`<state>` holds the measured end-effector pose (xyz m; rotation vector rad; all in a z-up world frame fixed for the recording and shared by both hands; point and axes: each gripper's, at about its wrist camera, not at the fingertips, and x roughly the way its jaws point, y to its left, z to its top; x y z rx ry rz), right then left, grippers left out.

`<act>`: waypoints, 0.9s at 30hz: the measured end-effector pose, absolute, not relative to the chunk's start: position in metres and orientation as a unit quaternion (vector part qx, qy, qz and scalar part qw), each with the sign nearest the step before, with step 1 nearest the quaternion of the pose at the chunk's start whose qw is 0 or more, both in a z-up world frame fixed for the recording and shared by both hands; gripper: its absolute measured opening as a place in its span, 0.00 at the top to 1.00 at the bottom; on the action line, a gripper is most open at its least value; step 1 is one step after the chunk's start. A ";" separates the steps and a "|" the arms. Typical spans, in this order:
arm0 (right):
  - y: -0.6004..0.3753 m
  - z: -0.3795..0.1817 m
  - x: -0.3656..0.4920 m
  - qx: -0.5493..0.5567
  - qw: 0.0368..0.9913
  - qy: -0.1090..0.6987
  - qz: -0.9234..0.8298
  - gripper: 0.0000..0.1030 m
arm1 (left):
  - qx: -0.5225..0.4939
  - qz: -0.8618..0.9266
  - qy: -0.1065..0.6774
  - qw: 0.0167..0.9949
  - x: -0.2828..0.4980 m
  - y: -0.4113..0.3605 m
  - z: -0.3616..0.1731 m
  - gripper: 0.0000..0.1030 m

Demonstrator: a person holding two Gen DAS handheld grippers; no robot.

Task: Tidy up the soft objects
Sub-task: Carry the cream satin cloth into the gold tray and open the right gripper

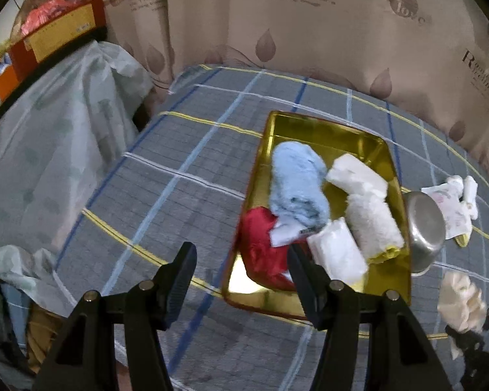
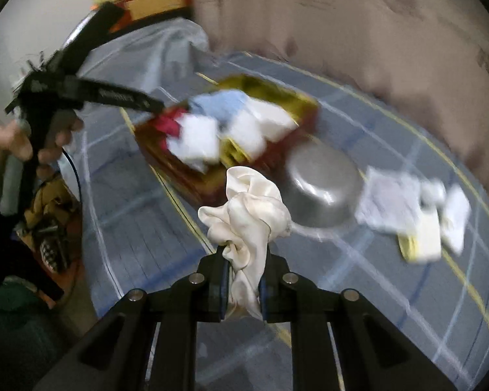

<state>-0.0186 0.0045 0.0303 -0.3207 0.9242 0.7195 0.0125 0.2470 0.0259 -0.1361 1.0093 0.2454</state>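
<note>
A gold tray lies on the checked bedsheet and holds a light blue towel, a red cloth, a white fluffy roll and white packs. My left gripper is open and empty, just above the tray's near left corner. My right gripper is shut on a cream satin cloth and holds it above the sheet, near the tray. That cloth also shows at the right in the left wrist view.
A steel bowl lies tipped beside the tray's right edge. White printed cloth and small items lie beyond it on the sheet. A pale plastic-covered pile stands at left. A curtain hangs behind.
</note>
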 end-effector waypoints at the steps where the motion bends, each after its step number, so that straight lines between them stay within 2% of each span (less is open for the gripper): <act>1: 0.012 0.033 -0.014 -0.147 0.821 0.432 0.344 0.87 | -0.063 0.122 0.479 0.867 0.011 0.248 0.027 0.43; 14: 0.095 0.032 0.071 -0.142 0.835 0.427 0.316 0.85 | -0.050 0.168 0.454 0.874 0.004 0.263 0.024 0.43; 27: 0.151 0.007 0.122 -0.124 0.835 0.446 0.298 0.83 | -0.107 0.191 0.457 0.862 0.002 0.297 0.016 0.43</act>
